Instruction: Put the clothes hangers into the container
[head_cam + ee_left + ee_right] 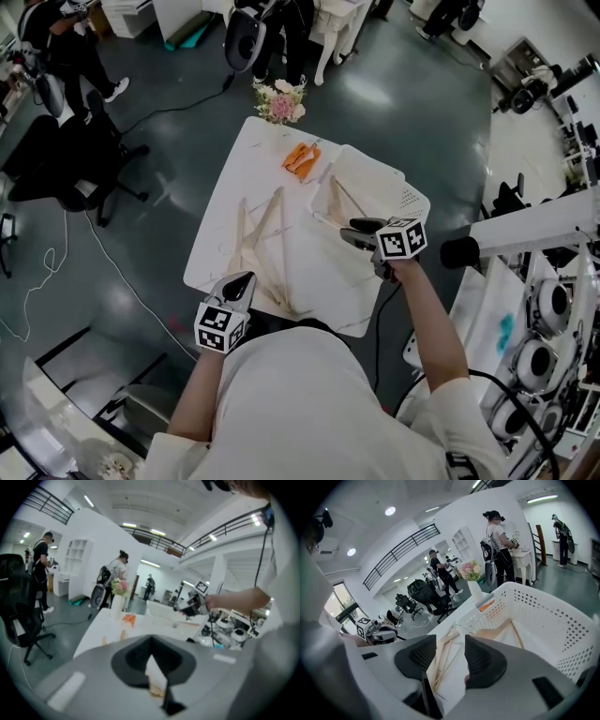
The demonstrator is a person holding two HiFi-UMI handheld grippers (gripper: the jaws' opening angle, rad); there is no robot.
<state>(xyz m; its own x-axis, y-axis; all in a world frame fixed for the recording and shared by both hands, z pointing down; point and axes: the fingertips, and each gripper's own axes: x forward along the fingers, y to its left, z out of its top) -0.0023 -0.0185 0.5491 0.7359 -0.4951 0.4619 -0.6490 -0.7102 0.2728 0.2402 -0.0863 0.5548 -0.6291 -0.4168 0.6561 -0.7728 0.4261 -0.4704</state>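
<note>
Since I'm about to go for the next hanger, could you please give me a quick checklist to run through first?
1. Jaws of the right gripper apart, nothing between them: ok.
2. Its view looks onto the hangers lying on the table: ok.
3. The left gripper clear of the container: ok.
4. Room left in the container beside the hanger inside: ok.
5. Left jaws empty: cannot tell.
</note>
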